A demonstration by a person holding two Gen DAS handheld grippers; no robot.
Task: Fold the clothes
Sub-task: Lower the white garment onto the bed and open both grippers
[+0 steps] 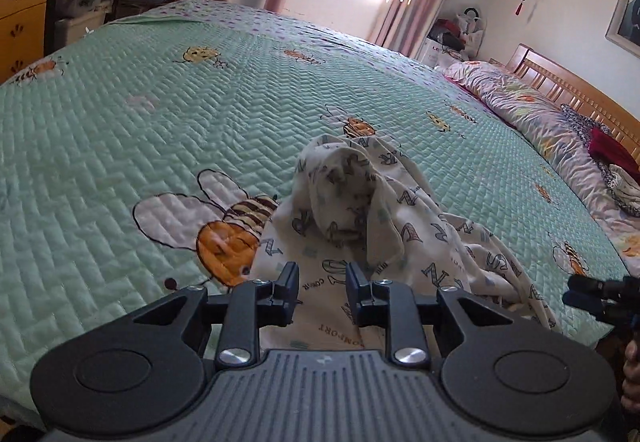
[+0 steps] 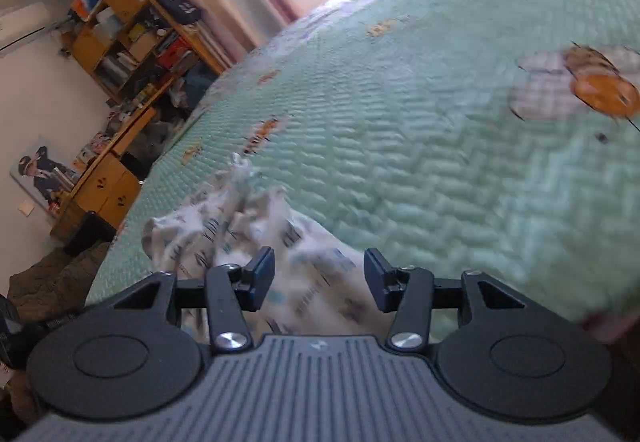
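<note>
One crumpled garment [image 1: 360, 217] on bee quilt [image 1: 160, 113].

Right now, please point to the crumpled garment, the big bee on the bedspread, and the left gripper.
crumpled garment [image 1: 360, 201], left wrist view, raised folds.
big bee [image 1: 228, 242], left wrist view, orange body.
left gripper [image 1: 322, 290], left wrist view, between fingertips.

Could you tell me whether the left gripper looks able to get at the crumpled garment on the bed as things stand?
Probably yes. The left gripper is open, the garment lies just ahead on the quilt, and nothing lies between them.
</note>
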